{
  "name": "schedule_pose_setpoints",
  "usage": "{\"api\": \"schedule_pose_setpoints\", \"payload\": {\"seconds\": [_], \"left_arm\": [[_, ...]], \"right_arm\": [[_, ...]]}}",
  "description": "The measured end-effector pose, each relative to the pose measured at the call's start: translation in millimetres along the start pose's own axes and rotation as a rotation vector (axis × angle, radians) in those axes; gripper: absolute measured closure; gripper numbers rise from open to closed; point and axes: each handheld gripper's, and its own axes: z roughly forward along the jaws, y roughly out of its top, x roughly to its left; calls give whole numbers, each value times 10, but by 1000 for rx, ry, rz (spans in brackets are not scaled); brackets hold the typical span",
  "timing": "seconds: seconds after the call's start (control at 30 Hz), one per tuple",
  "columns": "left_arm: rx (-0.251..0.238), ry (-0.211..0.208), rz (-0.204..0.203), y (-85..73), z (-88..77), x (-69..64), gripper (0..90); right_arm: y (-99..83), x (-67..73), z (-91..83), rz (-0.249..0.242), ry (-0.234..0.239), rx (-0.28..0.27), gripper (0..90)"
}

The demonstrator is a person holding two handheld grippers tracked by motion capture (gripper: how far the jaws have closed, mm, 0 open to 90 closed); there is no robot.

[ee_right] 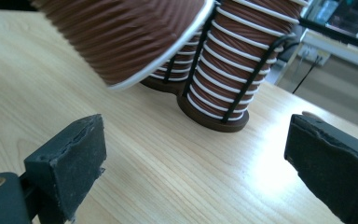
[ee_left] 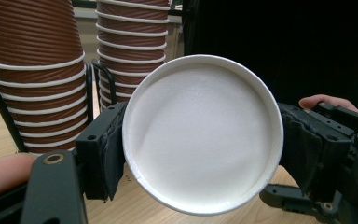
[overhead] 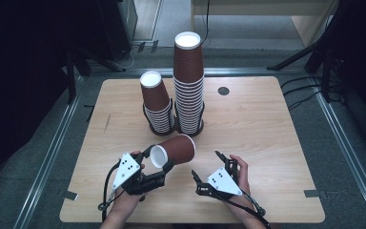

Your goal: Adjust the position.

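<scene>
Clamping cup [overhead: 174,150] sideways above table [overhead: 267,143], left hand-held gripper [overhead: 158,161] gripped its closed white end; right hand-held gripper [overhead: 205,167] gaped empty beside it, stacks [overhead: 189,95] behind.

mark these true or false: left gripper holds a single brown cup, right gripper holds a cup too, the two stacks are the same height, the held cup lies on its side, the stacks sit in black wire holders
1. The left gripper holds a single brown cup. True: its pads press on the cup at the bottom end.
2. The right gripper holds a cup too. False: its jaws stand apart over bare table with nothing between them.
3. The two stacks are the same height. False: the right stack rises well above the left stack.
4. The held cup lies on its side. True: its white bottom faces the person and its mouth points toward the stacks.
5. The stacks sit in black wire holders. True: wire holders ring both stacks on a dark base.
</scene>
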Motion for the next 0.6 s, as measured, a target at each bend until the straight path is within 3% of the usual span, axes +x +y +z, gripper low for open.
{"api": "schedule_pose_setpoints", "payload": {"seconds": [0.13, 0.23, 0.33, 0.47, 0.6], "left_arm": [[0, 9, 5, -5, -2, -2, 236], [-9, 19, 5, -6, -4, -1, 236], [-14, 19, 2, -7, -5, 0, 236], [-12, 20, 3, -22, 0, 1, 236], [-8, 18, 11, -55, 24, -3, 236]], "right_arm": [[3, -45, 0, 84, -9, 0, 67], [-5, -72, 9, 139, -19, 35, 91], [-26, -98, 18, 206, 16, 49, 127], [-27, -106, 27, 232, 18, 44, 114], [-3, -127, 28, 368, 39, 35, 20]]}}
